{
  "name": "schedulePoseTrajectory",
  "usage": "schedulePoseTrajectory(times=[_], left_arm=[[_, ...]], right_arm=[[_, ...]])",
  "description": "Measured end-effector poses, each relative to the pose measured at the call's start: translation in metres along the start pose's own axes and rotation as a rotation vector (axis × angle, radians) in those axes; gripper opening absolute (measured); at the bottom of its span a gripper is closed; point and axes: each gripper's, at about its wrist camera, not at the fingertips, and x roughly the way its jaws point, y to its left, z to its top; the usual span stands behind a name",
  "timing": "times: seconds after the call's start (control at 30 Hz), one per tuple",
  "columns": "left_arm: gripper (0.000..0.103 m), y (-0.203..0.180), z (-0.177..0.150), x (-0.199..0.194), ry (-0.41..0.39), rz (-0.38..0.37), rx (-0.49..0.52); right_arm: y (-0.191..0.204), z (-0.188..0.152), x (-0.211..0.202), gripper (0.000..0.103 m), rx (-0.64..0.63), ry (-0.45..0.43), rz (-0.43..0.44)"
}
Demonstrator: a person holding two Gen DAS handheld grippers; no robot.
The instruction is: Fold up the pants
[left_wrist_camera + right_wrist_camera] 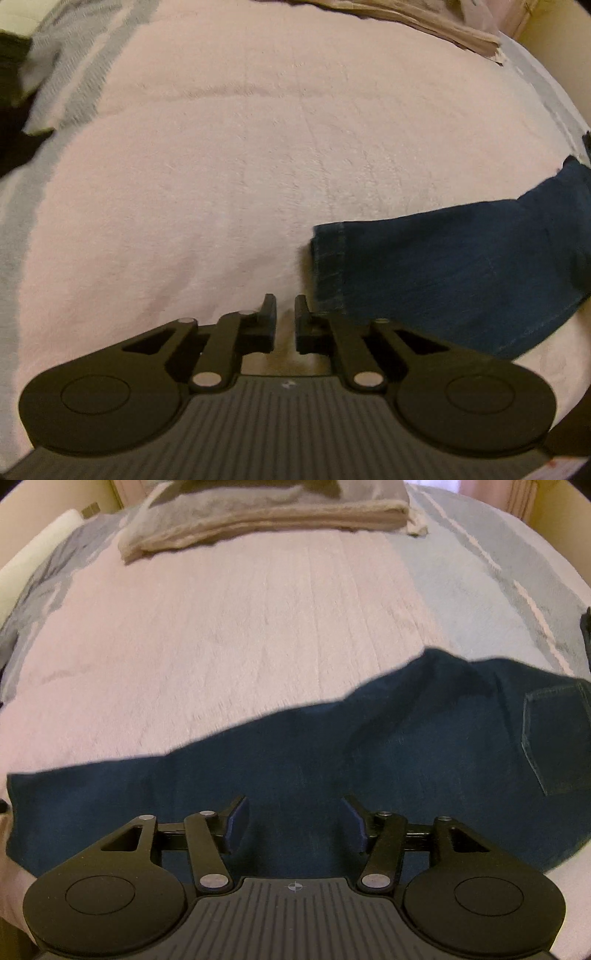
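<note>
A: How are the tools being held?

B: The left tool (285,314) is being held nearly closed, a narrow gap left between its jaws, nothing gripped. The right tool (294,819) is being held wide open, also empty, directly over the cloth.

A: And where are the pants being found?

B: The pants (332,775) are being kept flat on the bed, their long axis running left to right across the right view. The leg hem (328,266) is being shown just right of the left tool, so that end is judged nearer the left hand; the back pocket (554,734) end is lying toward the right.

A: Beyond them?

B: The pink blanket (240,147) is being seen spread over the bed, with folded towels (266,517) resting at the far edge.
</note>
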Motion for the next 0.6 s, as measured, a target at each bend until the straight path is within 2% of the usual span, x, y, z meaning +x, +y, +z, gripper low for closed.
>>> schedulePoseTrajectory(times=[0.1,0.23,0.37,0.47,0.6], left_arm=[[0.008,-0.012,-0.008,-0.022,-0.024,-0.013,0.113],[0.01,-0.039,-0.022,-0.039,-0.028,-0.118,0.269],[0.011,-0.06,-0.027,-0.017,0.003,-0.17,0.272],[0.011,-0.067,-0.038,0.006,0.092,-0.143,0.28],[0.011,-0.071,-0.037,-0.008,0.105,-0.129,0.315]], right_arm=[[-0.003,-0.011,-0.002,0.053,0.019,0.021,0.036],[0.006,-0.029,0.003,0.053,0.008,0.046,0.146],[0.015,-0.044,0.024,0.053,0.034,0.061,0.19],[0.01,-0.059,0.044,0.053,0.069,0.12,0.169],[0.001,-0.064,0.035,0.053,0.069,0.131,0.167]])
